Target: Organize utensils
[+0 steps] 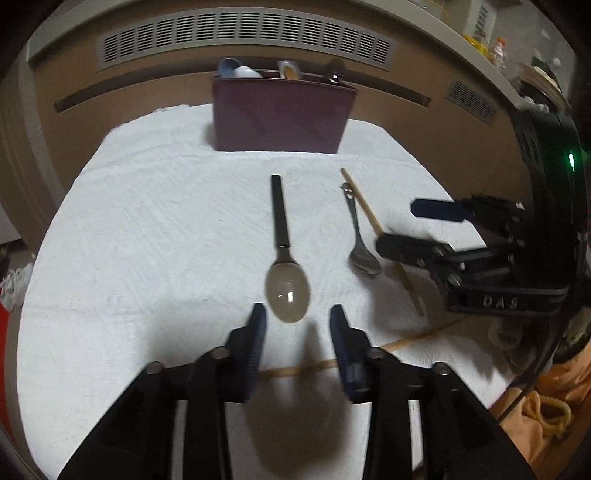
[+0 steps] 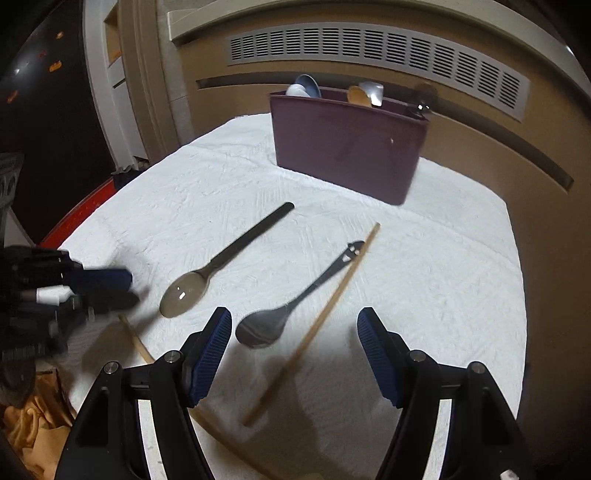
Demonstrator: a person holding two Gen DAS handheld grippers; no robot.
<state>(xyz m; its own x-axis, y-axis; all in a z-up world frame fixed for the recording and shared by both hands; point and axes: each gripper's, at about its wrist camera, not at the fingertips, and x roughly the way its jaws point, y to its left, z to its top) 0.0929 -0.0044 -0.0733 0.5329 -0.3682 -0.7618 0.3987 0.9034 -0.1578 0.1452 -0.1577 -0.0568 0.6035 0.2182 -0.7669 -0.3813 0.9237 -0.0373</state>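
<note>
A large spoon [image 1: 287,295] with a black handle and a translucent bowl lies on the white cloth. Its bowl is just ahead of my left gripper [image 1: 297,317], which is open with its pads clear of the spoon. To the right lie a small grey metal spoon [image 1: 360,247] and a wooden chopstick [image 1: 364,206]. A second chopstick [image 1: 295,369] runs under the left fingers. My right gripper [image 2: 291,323] stands open above the grey spoon [image 2: 264,328] and the chopstick [image 2: 325,314], touching neither. The left gripper [image 2: 131,290] shows at the left edge of the right wrist view.
A maroon utensil box [image 1: 280,118] with several spoons sticking out stands at the far edge of the white cloth [image 1: 147,221]. Behind it is a wall panel with vents [image 1: 243,33]. Orange fabric [image 1: 554,398] and a cable lie off the table's right side.
</note>
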